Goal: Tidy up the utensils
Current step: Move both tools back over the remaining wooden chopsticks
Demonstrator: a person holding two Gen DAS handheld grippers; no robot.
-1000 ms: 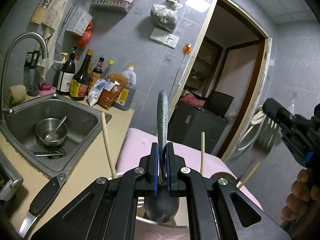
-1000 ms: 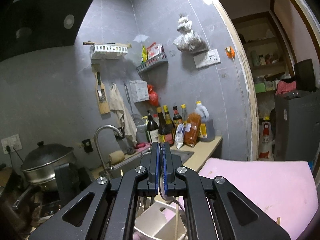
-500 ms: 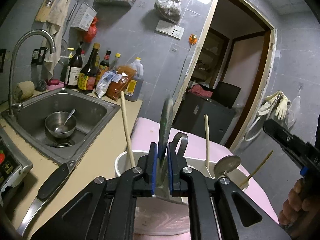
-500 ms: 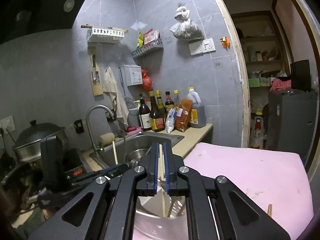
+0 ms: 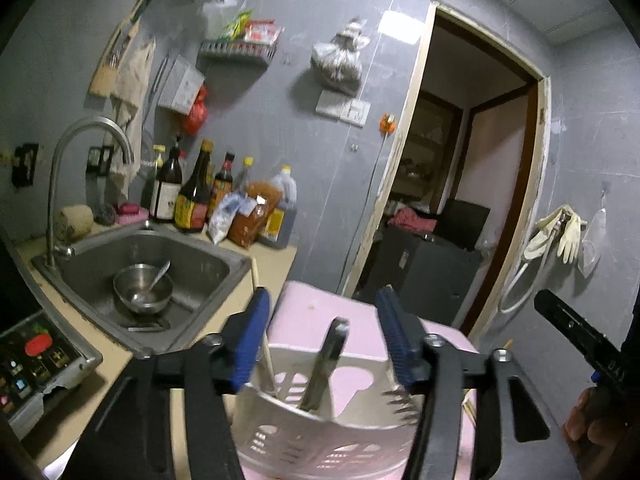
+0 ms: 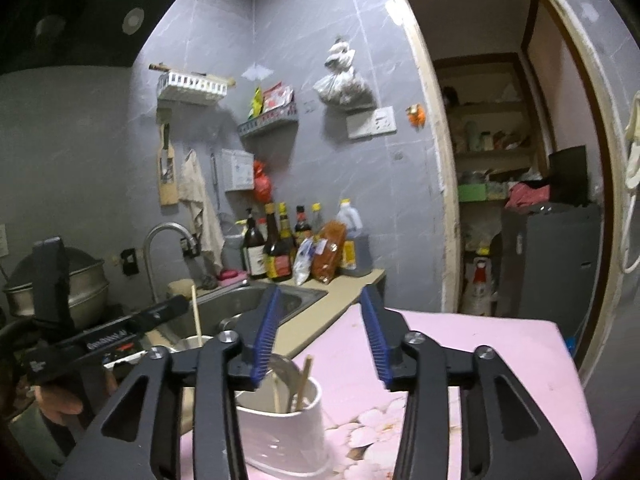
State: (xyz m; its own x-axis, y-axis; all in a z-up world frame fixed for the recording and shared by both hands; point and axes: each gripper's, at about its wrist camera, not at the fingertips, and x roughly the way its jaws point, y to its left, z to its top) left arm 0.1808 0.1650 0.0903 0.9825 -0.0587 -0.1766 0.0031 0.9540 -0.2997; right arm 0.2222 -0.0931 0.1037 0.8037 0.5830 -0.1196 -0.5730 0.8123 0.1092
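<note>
Spreading apart right now, the left gripper [image 5: 322,340] has its blue pads wide and clear of everything, jaws opening, with the dark metal utensil handle [image 5: 326,364] standing loose in the gap between them, leaning toward one o'clock and touched by neither pad. That handle sits down inside the white utensil holder [image 5: 320,436], which fills the six o'clock stretch of the left wrist view, perforated wall facing us, and a toothed utensil edge [image 5: 398,402] pokes over its rim at four o'clock beside the right pad. A pale wooden stick [image 5: 267,364] rises just inside the left pad. Over to the right gripper [image 6: 320,332], jaws opening too, nothing between the pads; below them at seven o'clock the same holder [image 6: 288,428] stands on the pink floral mat [image 6: 460,360], with chopsticks [image 6: 303,380] and a spoon bowl [image 6: 286,372] sticking up out of it. Moving outward, the steel sink [image 5: 192,264] lies at nine o'clock in the left view, holding a metal bowl [image 5: 142,286] with a spoon in it, the faucet [image 5: 60,184] arching above. Sauce bottles [image 5: 192,192] line the wall at ten o'clock. A hand [image 5: 592,424] shows at four o'clock, gripping the other tool.
</note>
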